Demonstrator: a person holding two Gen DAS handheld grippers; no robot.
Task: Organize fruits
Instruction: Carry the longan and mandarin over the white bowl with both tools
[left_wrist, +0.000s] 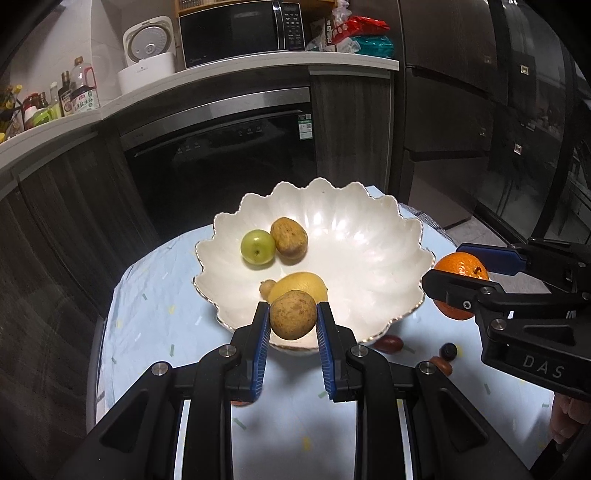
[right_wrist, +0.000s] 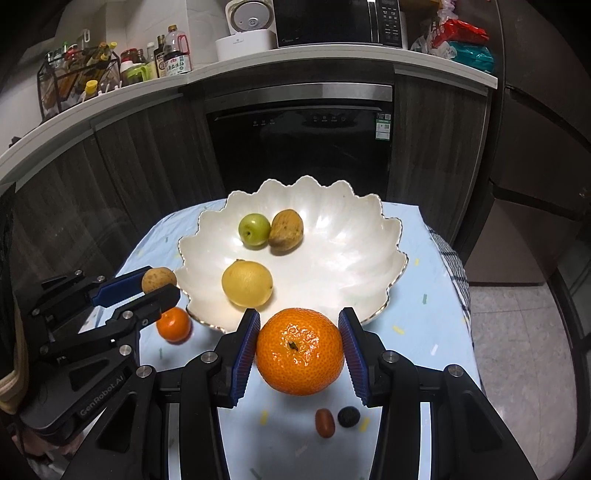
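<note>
My left gripper (left_wrist: 291, 323) is shut on a small brown fruit (left_wrist: 293, 308), held just above the near rim of the white scalloped bowl (left_wrist: 369, 236). Inside the bowl lie a green fruit (left_wrist: 258, 246), another brown fruit (left_wrist: 289, 236) and a yellow lemon (left_wrist: 304, 282). My right gripper (right_wrist: 300, 347) is shut on a large orange (right_wrist: 299, 363), raised above the cloth in front of the bowl (right_wrist: 332, 251). Loose on the table are a small mandarin (right_wrist: 173, 324), a red date (right_wrist: 325, 422) and a dark berry (right_wrist: 349, 416). The left gripper (right_wrist: 159, 285) shows at the left of the right wrist view.
The bowl sits on a small table with a light blue cloth (right_wrist: 424, 332); its edges drop off to both sides. Behind stand a dark built-in appliance (right_wrist: 299, 147) and a counter with bottles (right_wrist: 173, 55), a rice cooker and a microwave. A checked cloth (right_wrist: 452, 273) hangs at the right edge.
</note>
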